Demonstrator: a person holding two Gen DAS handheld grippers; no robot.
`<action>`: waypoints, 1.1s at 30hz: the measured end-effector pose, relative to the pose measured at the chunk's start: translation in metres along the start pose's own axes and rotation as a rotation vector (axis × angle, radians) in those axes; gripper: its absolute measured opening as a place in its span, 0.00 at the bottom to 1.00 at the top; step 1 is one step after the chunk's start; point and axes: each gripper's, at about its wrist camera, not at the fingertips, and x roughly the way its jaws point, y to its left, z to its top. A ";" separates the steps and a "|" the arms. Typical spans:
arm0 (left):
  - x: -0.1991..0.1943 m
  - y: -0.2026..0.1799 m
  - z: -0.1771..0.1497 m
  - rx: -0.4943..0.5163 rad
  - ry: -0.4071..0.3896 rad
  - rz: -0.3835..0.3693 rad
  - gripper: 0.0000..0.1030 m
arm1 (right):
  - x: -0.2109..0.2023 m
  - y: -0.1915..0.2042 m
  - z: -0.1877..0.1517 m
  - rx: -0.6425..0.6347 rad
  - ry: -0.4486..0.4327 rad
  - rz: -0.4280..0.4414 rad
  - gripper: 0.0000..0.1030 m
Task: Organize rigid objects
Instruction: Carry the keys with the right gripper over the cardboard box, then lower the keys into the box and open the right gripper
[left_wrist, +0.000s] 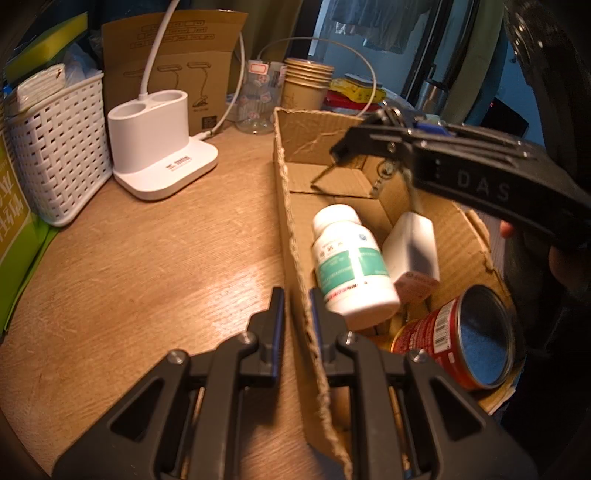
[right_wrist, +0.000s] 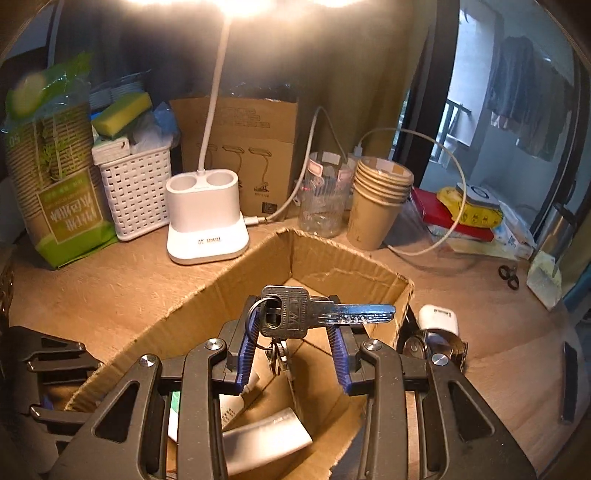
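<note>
An open cardboard box (left_wrist: 454, 236) (right_wrist: 207, 295) lies on the wooden table. In it are a white pill bottle (left_wrist: 351, 266), a white tube (left_wrist: 413, 251) and a red tin can (left_wrist: 461, 336). My left gripper (left_wrist: 297, 295) is shut on the box's left wall (left_wrist: 295, 236). My right gripper (right_wrist: 293, 312) (left_wrist: 343, 147) hovers over the box, its jaws apart, with a bunch of keys (right_wrist: 295, 314) lying across its fingers and hanging between them. A white charger (right_wrist: 439, 319) and a metal watch (right_wrist: 443, 343) lie on the table right of the box.
A white lamp base (left_wrist: 159, 147) (right_wrist: 205, 218), a white basket (left_wrist: 59, 147) (right_wrist: 135, 188), stacked paper cups (left_wrist: 306, 85) (right_wrist: 380, 199), a glass jar (right_wrist: 325, 195) and a cable (right_wrist: 443, 206) stand behind the box. Scissors (right_wrist: 509, 277) lie at the far right.
</note>
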 end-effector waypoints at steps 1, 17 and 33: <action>0.000 0.000 0.000 0.000 0.000 0.000 0.14 | 0.001 0.001 0.002 -0.009 0.001 -0.002 0.36; 0.000 0.001 0.000 0.000 0.001 -0.002 0.14 | 0.018 -0.002 -0.020 -0.013 0.105 -0.008 0.36; 0.001 0.000 0.000 0.002 0.002 -0.003 0.14 | 0.002 -0.007 -0.030 0.033 0.083 0.006 0.37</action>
